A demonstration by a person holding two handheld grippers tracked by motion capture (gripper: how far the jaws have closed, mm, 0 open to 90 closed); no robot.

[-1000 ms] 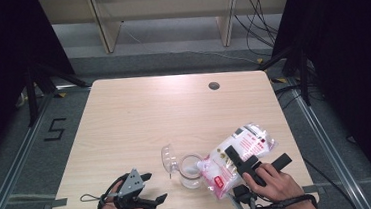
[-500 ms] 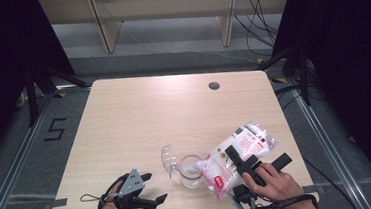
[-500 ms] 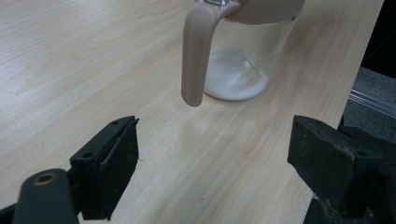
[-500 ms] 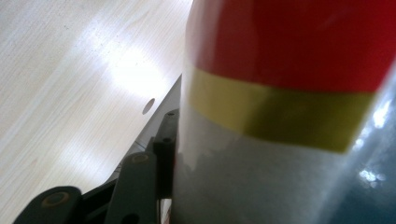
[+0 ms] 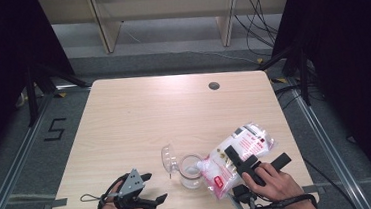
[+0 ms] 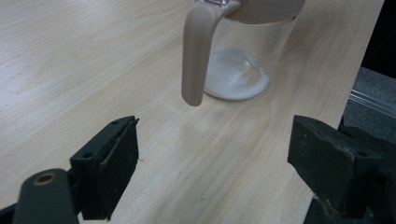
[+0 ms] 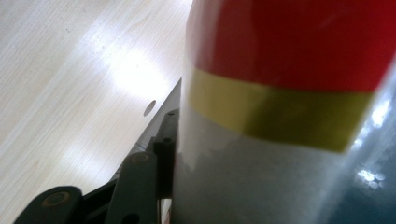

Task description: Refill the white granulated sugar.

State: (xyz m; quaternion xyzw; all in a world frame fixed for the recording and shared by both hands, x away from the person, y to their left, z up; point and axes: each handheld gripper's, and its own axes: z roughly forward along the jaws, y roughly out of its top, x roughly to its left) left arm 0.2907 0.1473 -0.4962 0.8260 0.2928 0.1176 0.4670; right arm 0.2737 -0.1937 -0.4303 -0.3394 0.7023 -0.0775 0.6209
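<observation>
High view overhead facing forward, left gripper view low near jar (image 6: 238,56), right gripper view against bag (image 7: 289,112)

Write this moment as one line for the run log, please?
right gripper: shut on bag, tipped over jar | left gripper: open, empty, beside jar | jar: white powder at bottom, lid open | table

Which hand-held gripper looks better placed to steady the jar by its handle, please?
Left: the left hand-held gripper is open, facing the jar handle; the right hand-held gripper holds the tilted bag.
</observation>
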